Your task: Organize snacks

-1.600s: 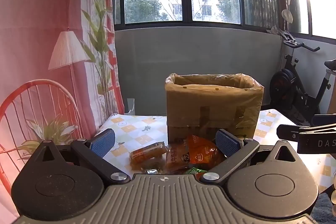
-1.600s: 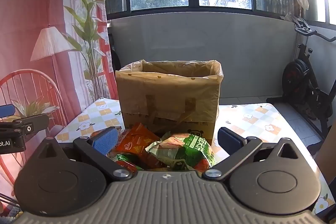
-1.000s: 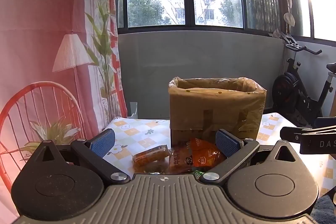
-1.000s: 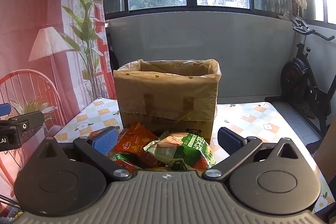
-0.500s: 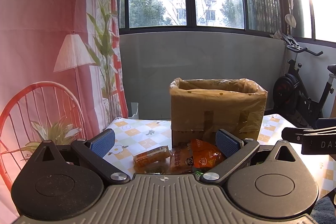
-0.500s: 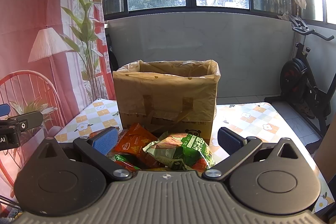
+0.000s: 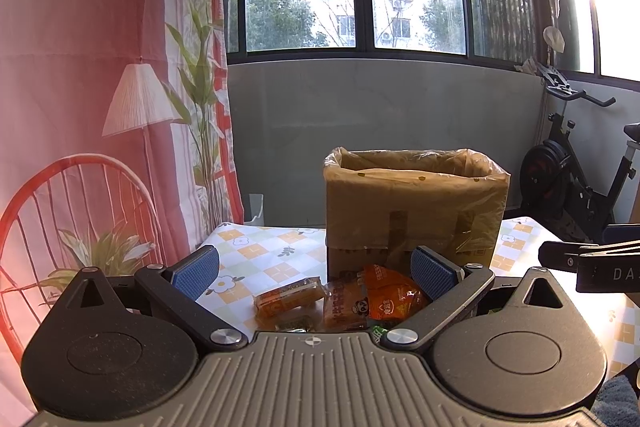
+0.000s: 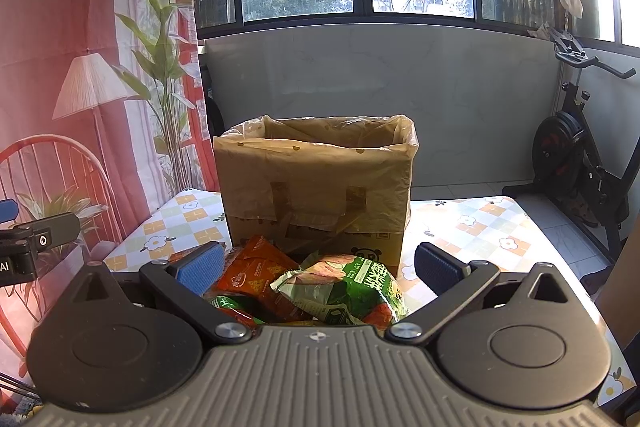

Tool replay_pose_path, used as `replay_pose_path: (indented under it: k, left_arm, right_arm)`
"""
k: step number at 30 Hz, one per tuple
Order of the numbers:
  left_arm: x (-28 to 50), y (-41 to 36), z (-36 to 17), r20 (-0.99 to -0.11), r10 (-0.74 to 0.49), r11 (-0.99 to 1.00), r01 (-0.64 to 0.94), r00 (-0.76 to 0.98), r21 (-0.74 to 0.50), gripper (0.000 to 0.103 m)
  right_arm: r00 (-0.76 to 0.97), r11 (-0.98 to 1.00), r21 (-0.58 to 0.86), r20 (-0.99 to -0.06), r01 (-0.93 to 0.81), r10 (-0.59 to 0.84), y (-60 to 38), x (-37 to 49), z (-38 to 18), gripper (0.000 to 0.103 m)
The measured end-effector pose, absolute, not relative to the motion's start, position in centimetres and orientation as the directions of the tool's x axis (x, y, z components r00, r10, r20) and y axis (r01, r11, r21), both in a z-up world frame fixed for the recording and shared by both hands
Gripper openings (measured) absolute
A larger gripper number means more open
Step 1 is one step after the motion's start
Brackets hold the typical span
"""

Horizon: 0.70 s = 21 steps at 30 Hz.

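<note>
Left gripper (image 7: 314,269): jaws spread wide, holding nothing, above the near edge of the table (image 7: 256,251).
Right gripper (image 8: 318,265): also wide open and empty, over the snack pile.
Snacks: orange bag (image 7: 390,297), small brown packet (image 7: 346,305) and orange bar (image 7: 288,297) lie together between the left fingers; green bag (image 8: 348,287) sits on top in the right view.
Box (image 8: 316,187): bag-lined, top open, upright just behind the snacks.
Open room: bare checked cloth on both sides of the box.
Surroundings: exercise bike (image 8: 580,163) off the table's right side, printed curtain (image 7: 100,87) to the left.
</note>
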<state>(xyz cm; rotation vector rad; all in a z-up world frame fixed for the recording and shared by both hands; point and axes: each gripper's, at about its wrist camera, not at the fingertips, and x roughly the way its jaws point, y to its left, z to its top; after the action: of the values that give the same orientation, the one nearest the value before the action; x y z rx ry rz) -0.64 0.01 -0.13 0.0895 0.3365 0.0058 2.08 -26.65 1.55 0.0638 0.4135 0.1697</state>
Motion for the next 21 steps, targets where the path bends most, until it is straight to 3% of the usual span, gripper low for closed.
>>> replay_pose_path:
  k: [21]
  left_arm:
    - [-0.66, -0.06, -0.27, -0.335, 0.02, 0.996, 0.01, 0.942, 0.086, 0.103]
  right_arm:
    - [0.902, 0.984, 0.095, -0.395, -0.15, 0.175, -26.87, 2.22, 1.54, 0.103]
